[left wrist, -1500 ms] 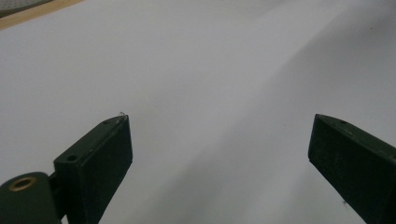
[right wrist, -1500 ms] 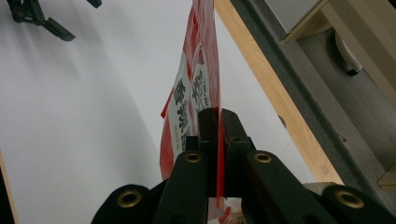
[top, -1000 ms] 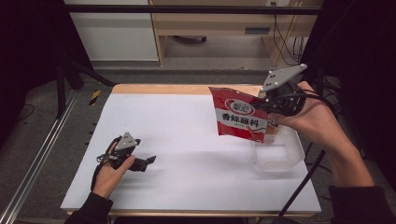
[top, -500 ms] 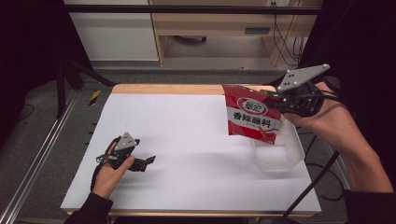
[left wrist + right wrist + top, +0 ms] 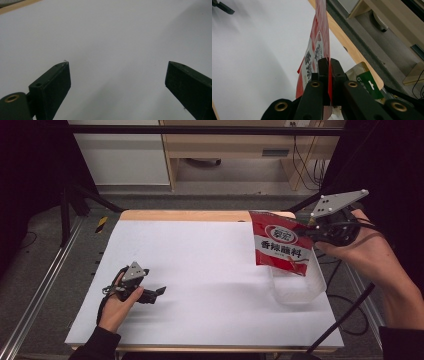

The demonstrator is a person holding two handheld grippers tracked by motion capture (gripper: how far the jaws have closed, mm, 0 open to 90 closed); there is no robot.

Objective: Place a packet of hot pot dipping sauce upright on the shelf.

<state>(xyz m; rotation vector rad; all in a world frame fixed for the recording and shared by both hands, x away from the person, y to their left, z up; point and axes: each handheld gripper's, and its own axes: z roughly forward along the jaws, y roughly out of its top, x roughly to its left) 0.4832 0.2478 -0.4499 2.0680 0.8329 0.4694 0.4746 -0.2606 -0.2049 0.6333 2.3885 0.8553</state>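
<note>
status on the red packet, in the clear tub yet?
Done: right tool is shut on the red packet and has it off the table. In hand: packet hangs above the clear tub, not inside. Left: lower and release. Left tool sits open on the white table, idle.

The left hand lies low at the near left, its forearm coming in from the bottom edge; the left gripper points level toward the right, jaws wide apart — nothing between them. The right hand is raised at the far right, wrist bent inward. The right gripper points left, jaws pressed together — clamped on the red seasoning packet.
</note>
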